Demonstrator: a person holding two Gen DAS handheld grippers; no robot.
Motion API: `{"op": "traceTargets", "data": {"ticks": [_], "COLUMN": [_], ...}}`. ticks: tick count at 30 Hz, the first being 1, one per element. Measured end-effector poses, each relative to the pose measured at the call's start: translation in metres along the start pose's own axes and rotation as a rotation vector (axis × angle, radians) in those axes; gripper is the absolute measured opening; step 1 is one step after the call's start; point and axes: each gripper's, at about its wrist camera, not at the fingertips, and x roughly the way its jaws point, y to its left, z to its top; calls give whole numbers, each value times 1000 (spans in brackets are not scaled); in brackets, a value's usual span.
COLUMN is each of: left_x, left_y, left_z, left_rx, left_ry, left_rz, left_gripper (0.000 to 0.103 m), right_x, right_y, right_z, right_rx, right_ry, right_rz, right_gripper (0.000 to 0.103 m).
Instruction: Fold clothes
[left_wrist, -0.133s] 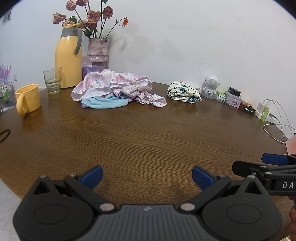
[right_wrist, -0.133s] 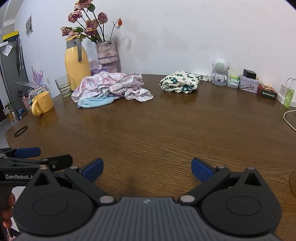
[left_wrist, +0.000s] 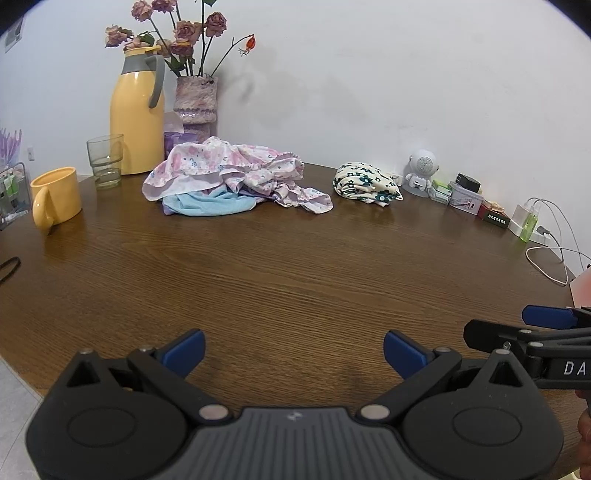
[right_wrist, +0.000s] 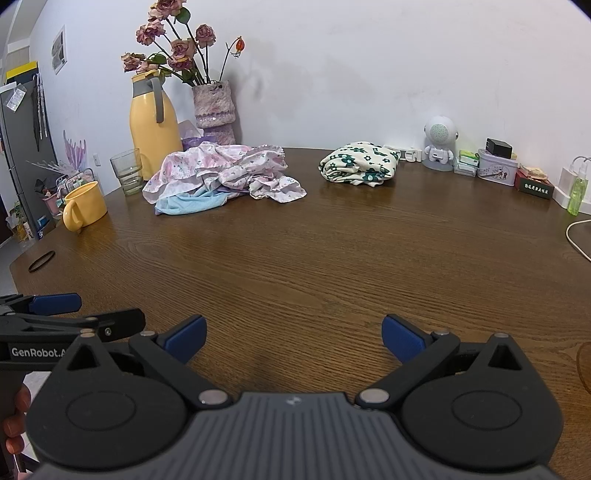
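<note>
- "GenRobot.A", cut off behind the right gripper's body, stands in white on the side of the left gripper (right_wrist: 55, 314), seen from the right wrist.
- "DA", cut off at the frame edge, stands in white on the right gripper (left_wrist: 532, 328), seen from the left wrist.
- The dark box (right_wrist: 534, 187) by the wall bears a pale label; its characters are too small to read.

On the worktop (left_wrist: 295, 280), the heap of clothes (left_wrist: 229, 181) lies at the far left, before the vase (left_wrist: 195, 99) and flask (left_wrist: 136, 114). The folded cloth (left_wrist: 365, 182) lies to its right. The cup (left_wrist: 55, 199) stands left of the glass (left_wrist: 105, 160), perhaps nearer.
</note>
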Motion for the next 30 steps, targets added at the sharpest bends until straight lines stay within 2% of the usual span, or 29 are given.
{"op": "traceTargets", "data": {"ticks": [30], "left_x": [5], "left_y": [5], "left_z": [-5], "left_rx": [6], "left_ry": [-6], "left_rz": [7], "left_gripper": [103], "right_x": [5], "right_y": [-1], "right_z": [-9], "right_rx": [2], "right_ry": [-2], "right_rz": [11], "right_gripper": [103]}}
